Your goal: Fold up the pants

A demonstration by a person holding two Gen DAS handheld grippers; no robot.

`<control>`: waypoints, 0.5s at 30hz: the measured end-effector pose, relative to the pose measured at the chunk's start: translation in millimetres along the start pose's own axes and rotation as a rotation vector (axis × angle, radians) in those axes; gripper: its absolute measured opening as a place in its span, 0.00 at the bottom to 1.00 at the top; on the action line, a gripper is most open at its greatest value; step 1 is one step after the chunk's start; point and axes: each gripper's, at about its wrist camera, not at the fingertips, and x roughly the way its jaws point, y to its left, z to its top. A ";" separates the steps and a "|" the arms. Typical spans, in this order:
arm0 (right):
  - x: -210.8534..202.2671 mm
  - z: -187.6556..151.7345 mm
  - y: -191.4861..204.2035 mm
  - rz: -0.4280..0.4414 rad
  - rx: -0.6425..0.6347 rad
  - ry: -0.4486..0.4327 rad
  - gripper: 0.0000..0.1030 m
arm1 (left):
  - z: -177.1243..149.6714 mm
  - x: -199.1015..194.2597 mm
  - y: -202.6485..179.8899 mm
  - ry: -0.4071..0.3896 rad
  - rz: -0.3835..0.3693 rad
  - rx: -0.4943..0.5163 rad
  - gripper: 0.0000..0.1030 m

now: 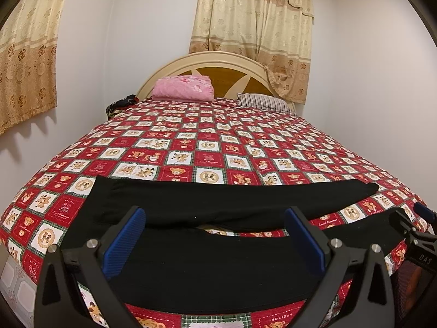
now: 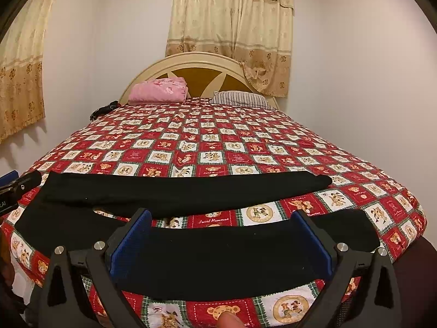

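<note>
Left wrist view shows black pants (image 1: 218, 246) spread flat across the near end of the bed (image 1: 191, 147), both legs apart, far from the headboard (image 1: 218, 65). Left gripper (image 1: 215, 240) and right gripper (image 2: 222, 243) hover over the nearer leg, jaws wide, holding nothing. Folding looks unstarted; next, each must pinch that leg's edge.

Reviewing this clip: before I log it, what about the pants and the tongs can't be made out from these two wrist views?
- Pants: the near leg's lower edge is partly hidden by the left tongs in the left view and by the right tongs in the right view.
- Waistband, seams: black fabric shows no detail in either view.
- Dark bundle beside the bed's far corner: too small to identify.
- Fingertip: cut off by the bottom edge.
</note>
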 end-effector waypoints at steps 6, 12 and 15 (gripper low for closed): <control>0.8 0.3 1.1 0.002 -0.002 0.004 0.99 | -2.2 1.4 5.5 0.007 0.003 -0.002 1.00; 1.7 0.6 1.8 0.004 -0.004 0.005 0.99 | -3.8 5.7 5.5 0.020 0.006 -0.005 1.00; 1.7 0.3 2.0 0.004 -0.003 0.008 0.99 | -4.2 7.2 5.2 0.021 0.008 -0.004 1.00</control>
